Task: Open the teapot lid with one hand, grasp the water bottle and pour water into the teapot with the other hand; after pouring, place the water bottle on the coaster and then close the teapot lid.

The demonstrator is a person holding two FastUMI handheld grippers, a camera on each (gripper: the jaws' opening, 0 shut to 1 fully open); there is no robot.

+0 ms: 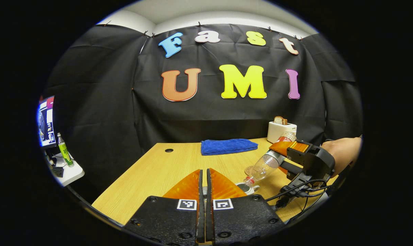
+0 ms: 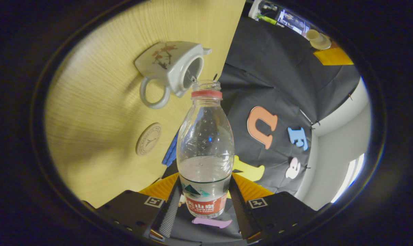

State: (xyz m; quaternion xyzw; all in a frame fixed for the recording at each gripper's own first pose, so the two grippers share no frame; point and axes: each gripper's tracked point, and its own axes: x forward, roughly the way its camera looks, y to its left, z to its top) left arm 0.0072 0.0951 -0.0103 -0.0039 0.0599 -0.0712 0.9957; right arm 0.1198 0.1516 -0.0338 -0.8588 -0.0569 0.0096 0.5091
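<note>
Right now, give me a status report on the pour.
Right claw shut on water bottle, tipped, mouth at open teapot. Left claw shut, raised off table. Coaster bare. Nothing in the way.

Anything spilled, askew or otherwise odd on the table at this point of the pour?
Nothing stands out. The water bottle is tilted, neck by the open teapot, held in the right gripper. No puddle shows on the table, and the coaster lies flat and bare.
</note>
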